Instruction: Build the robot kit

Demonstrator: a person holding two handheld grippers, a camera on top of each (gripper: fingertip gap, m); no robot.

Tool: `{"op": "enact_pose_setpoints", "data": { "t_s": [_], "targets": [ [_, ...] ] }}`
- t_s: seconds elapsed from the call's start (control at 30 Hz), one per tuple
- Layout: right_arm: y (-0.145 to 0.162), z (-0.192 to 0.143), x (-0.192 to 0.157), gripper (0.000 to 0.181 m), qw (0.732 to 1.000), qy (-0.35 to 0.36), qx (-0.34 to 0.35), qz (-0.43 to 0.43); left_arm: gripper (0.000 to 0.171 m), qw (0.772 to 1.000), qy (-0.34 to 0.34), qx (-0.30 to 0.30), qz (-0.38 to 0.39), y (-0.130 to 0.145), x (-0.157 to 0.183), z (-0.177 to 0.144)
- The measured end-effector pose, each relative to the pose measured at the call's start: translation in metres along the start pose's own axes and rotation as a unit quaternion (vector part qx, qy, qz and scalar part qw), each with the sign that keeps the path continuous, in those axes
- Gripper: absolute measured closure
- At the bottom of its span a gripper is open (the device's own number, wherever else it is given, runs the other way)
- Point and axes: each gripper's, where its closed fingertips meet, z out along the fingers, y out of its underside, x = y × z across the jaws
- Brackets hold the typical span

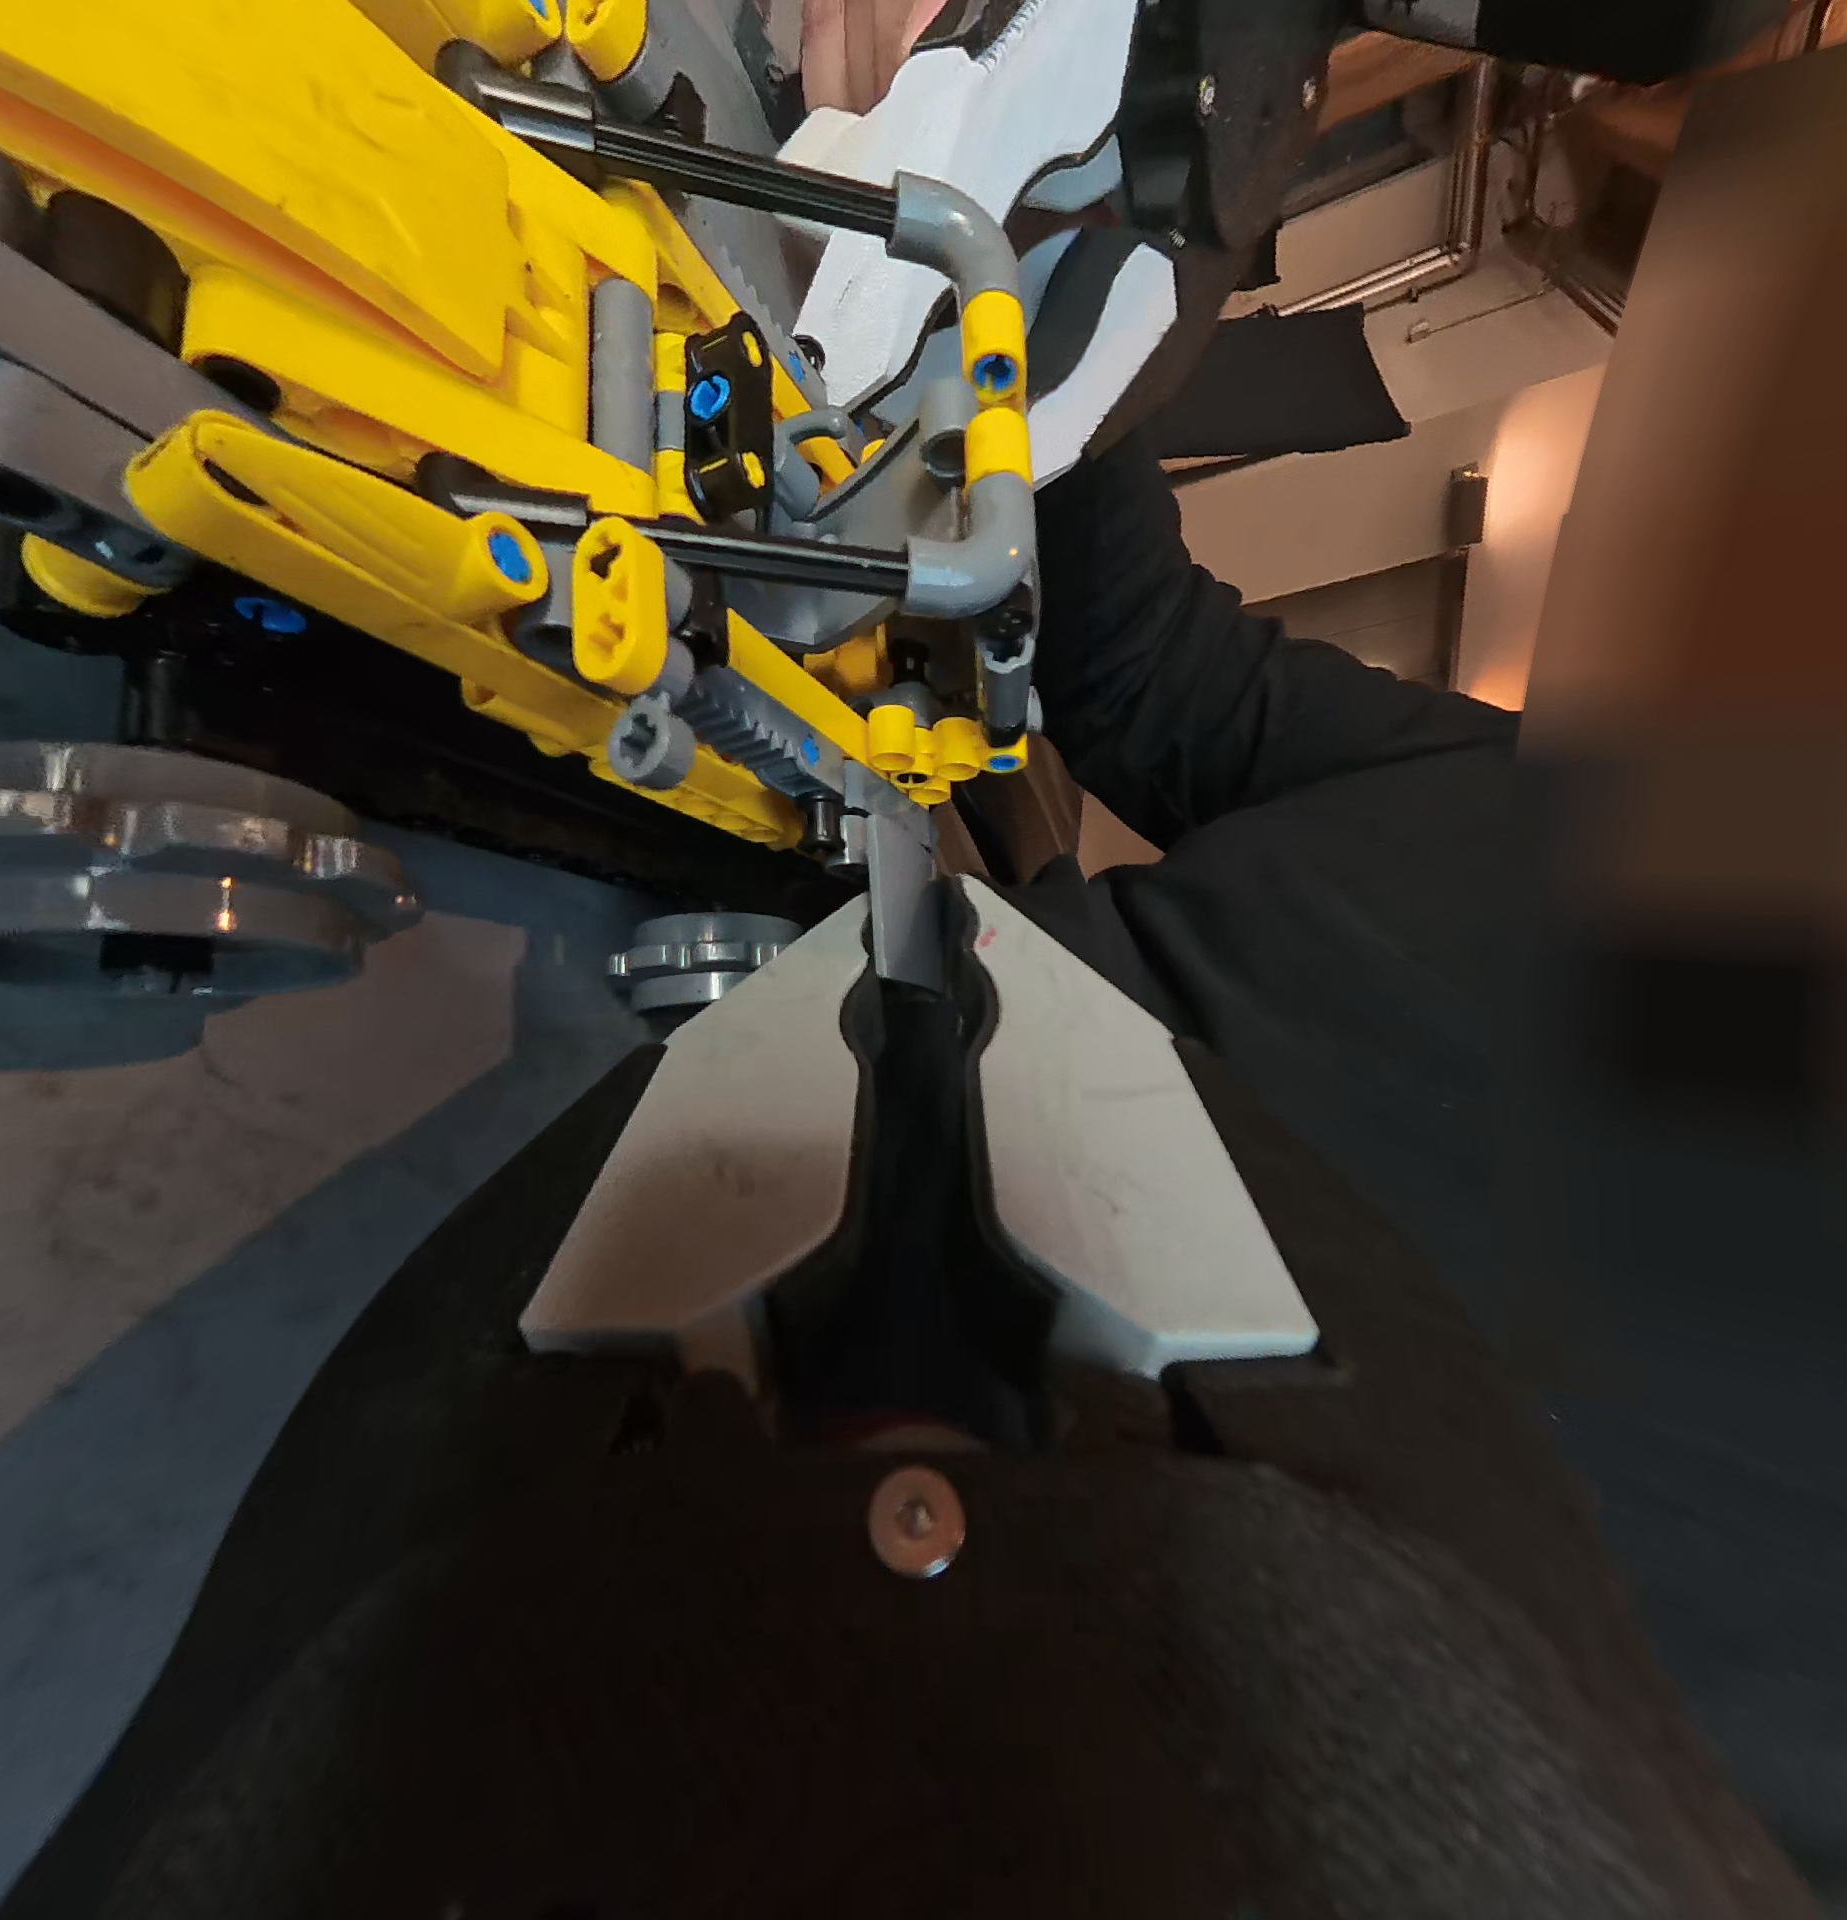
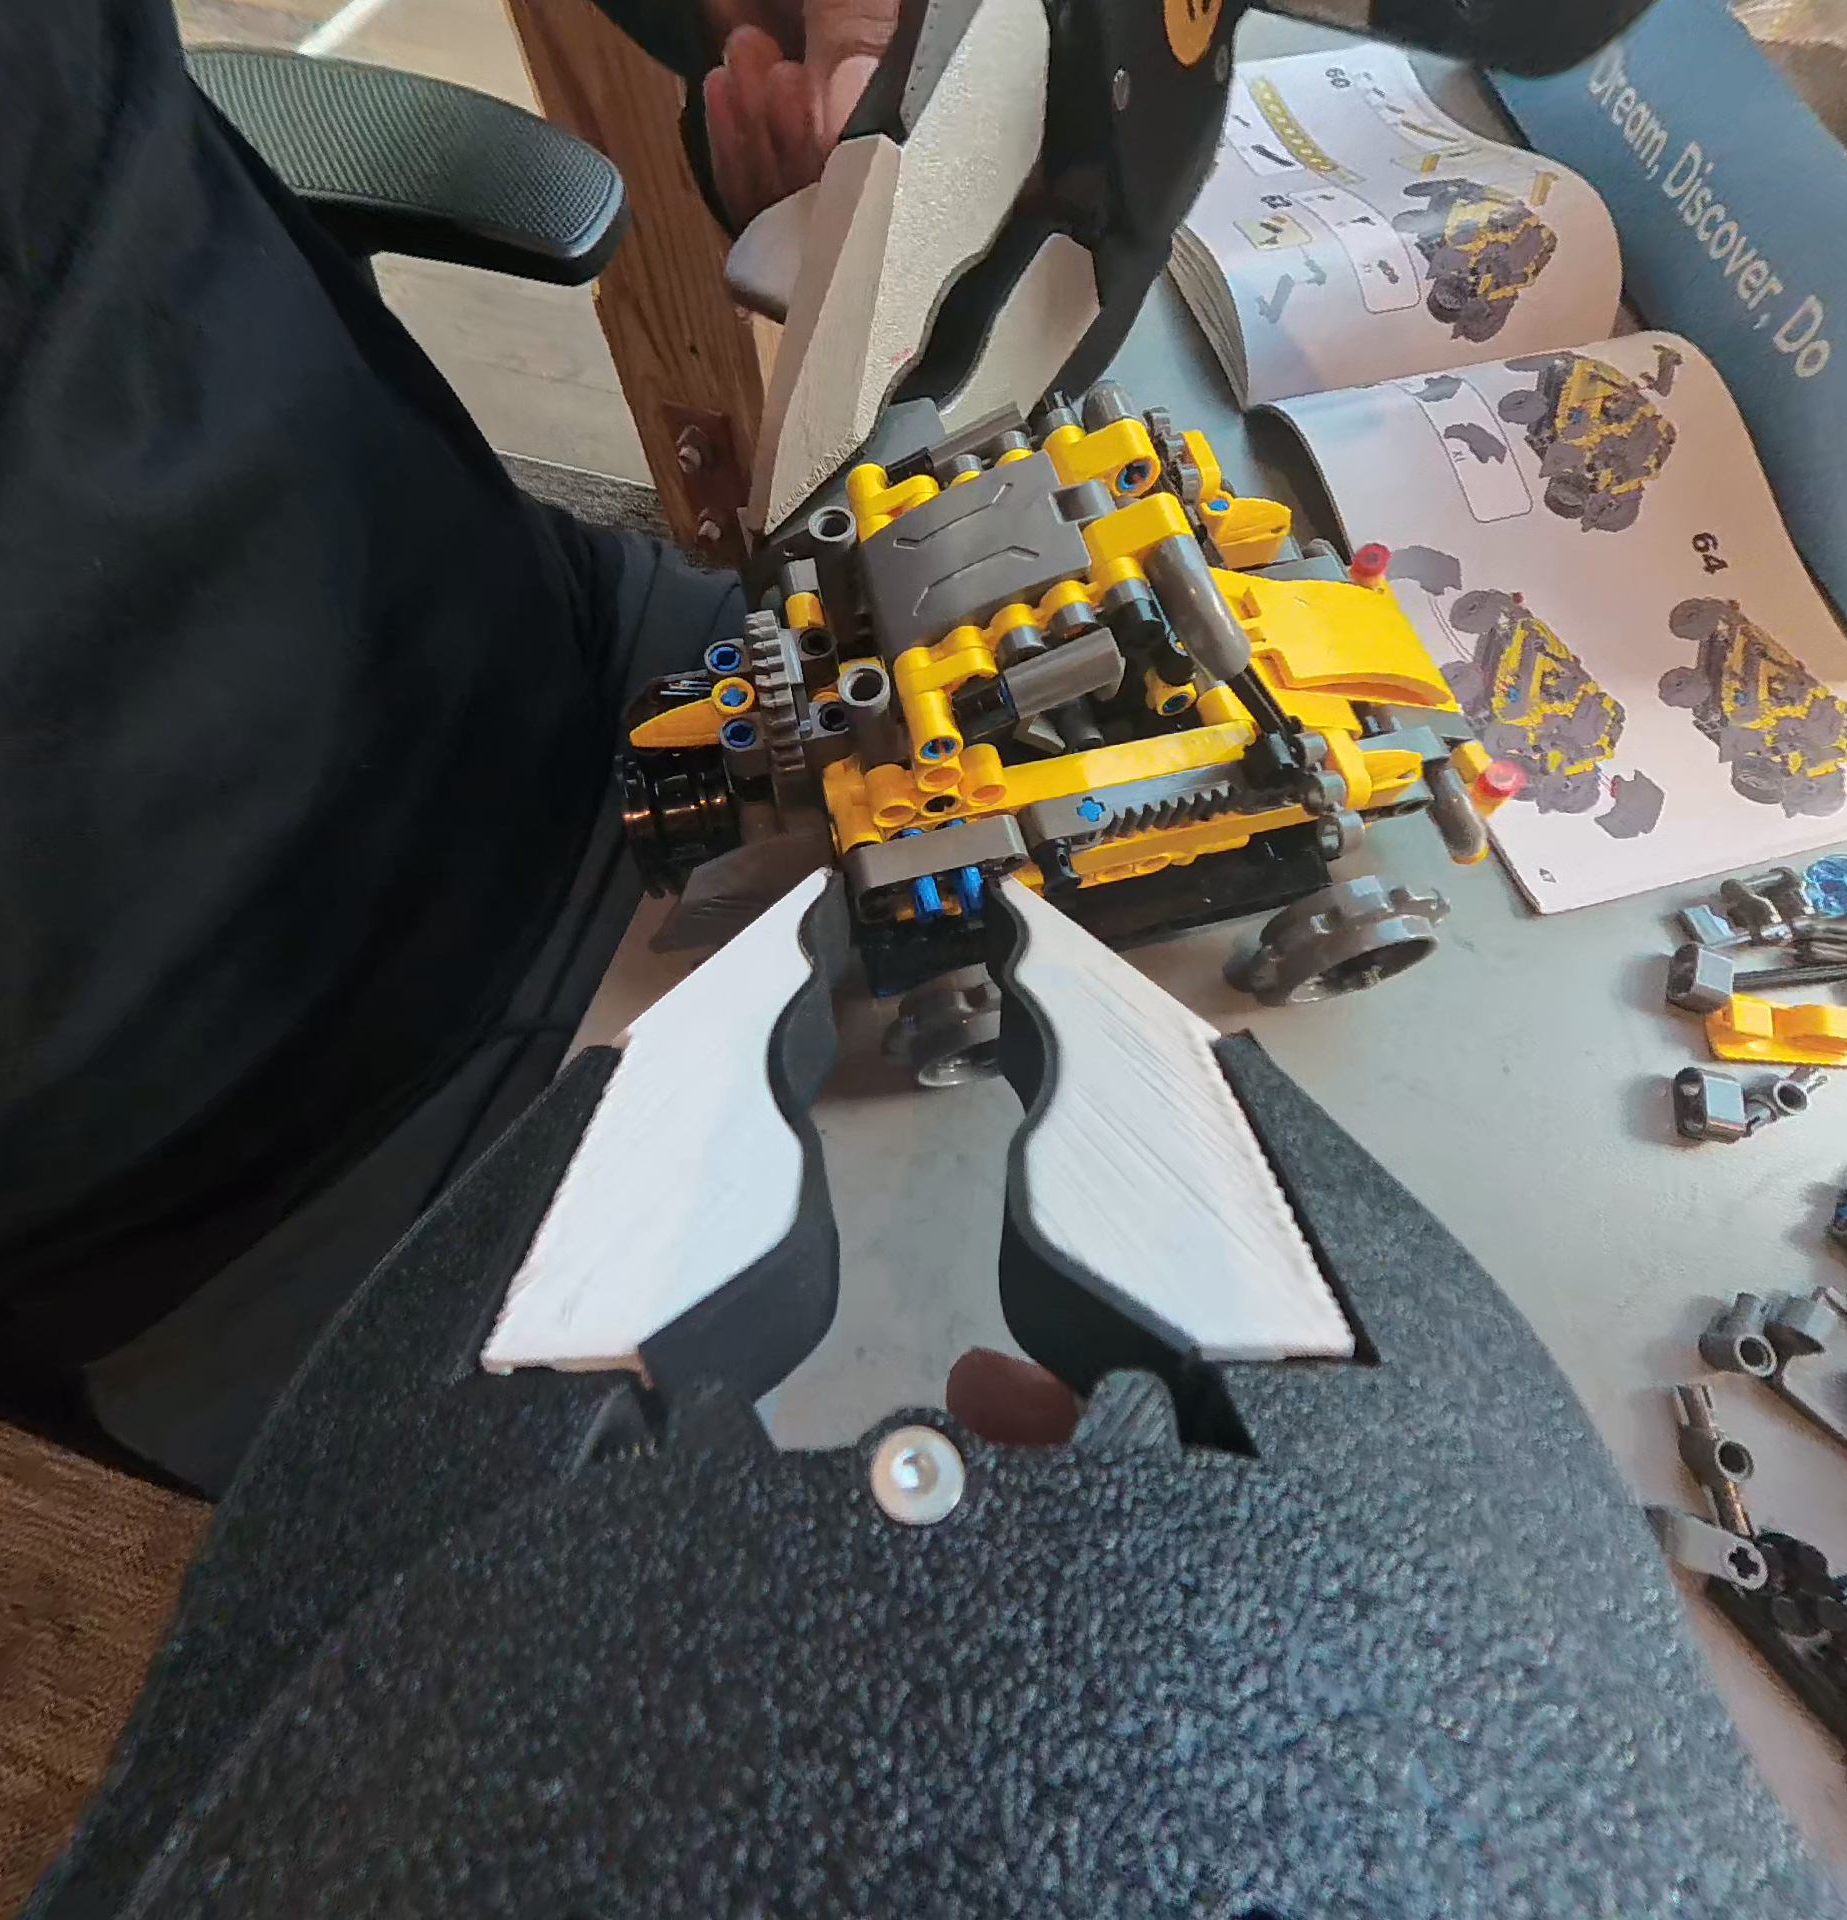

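A yellow, grey and black building-brick vehicle [image 1: 379, 312] stands on the grey table [image 2: 1418, 1195]; it also shows in the right wrist view [image 2: 1054, 665]. My left gripper [image 1: 908, 925] is shut on a short grey beam [image 1: 898, 883] at the model's corner, under a yellow connector. In the right wrist view the left gripper [image 2: 794, 499] comes down on the model's far left corner. My right gripper [image 2: 914, 894] clamps the model's near side, its tips either side of the black block under a grey beam with blue pins [image 2: 940, 862]. Its white fingers [image 1: 877, 270] show behind the model.
An open instruction booklet [image 2: 1521, 520] lies right of the model, with a dark blue mat [image 2: 1729, 208] behind it. Several loose grey, black and yellow parts [image 2: 1781, 1039] lie at the right. A person in dark clothing [image 2: 223, 727] sits at the left, beside a chair armrest [image 2: 431, 156] and a wooden post [image 2: 670, 312]. Spacing between my two grippers at the tips: around 7 centimeters.
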Motion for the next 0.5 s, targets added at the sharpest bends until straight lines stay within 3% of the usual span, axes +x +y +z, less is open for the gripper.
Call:
{"op": "enact_pose_setpoints", "data": {
  "t_s": [0.27,0.33,0.4,0.5],
  "targets": [
    [0.009,-0.002,0.010,0.145,0.998,0.051,0.002,0.028,0.154,0.980,-0.135,0.094,0.109,-0.003,-0.007,-0.017],
    [0.004,-0.002,0.006,0.142,0.998,0.054,0.027,0.034,0.145,0.962,-0.182,0.130,0.158,-0.003,-0.008,-0.025],
    [0.004,-0.003,0.007,0.141,0.996,0.068,0.041,0.034,0.122,0.937,-0.221,0.170,0.209,-0.005,-0.007,-0.031],
    [0.000,-0.005,0.006,0.141,0.995,0.071,0.058,0.038,0.113,0.892,-0.279,0.191,0.299,-0.002,-0.006,-0.035]
  ]
}}
